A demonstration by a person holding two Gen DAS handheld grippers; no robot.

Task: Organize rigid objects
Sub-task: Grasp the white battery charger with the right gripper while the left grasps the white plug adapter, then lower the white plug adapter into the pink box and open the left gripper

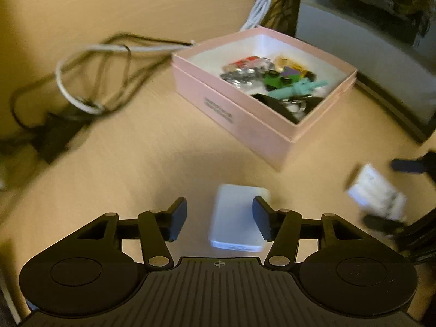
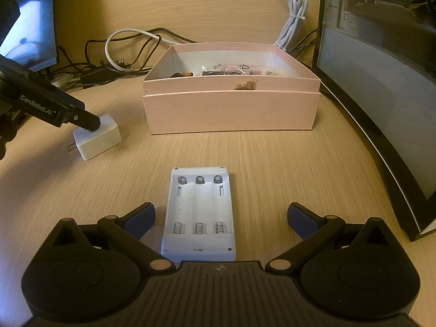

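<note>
Left gripper: my left gripper [image 1: 219,219] has its jaws spread wide with nothing clamped; the white charger [image 1: 239,218] lies on the table between the fingers, nearer the right-hand one, which overlaps its edge in my left wrist view. That view is blurred.
Left gripper seen from the right: in my right wrist view one dark fingertip [image 2: 94,124] lies across the charger's [image 2: 99,137] top face; I cannot tell whether it touches. The plug prongs stick out of the side facing left.
Right gripper: my right gripper [image 2: 220,219] is open wide and holds nothing.
Battery holder: the white battery holder [image 2: 200,215] lies flat on the table between my right fingers, apart from both pads. Its three bays are empty, springs at my end, contacts at the far end.
Pink box: the pink box [image 2: 231,111] stands open on the table beyond the battery holder, with the charger off to its left. From the left wrist, the pink box [image 1: 245,125] holds a jumble of small items, among them a teal plastic piece [image 1: 297,88], green parts and shiny metal bits.
Table: the light wooden table [image 2: 299,169] carries everything.
Cables: black and white cables [image 2: 130,51] lie tangled behind the box at left, and a bundled white cable [image 2: 293,19] hangs behind it.
Monitor: a dark monitor [image 2: 381,81] stands along the right edge.
</note>
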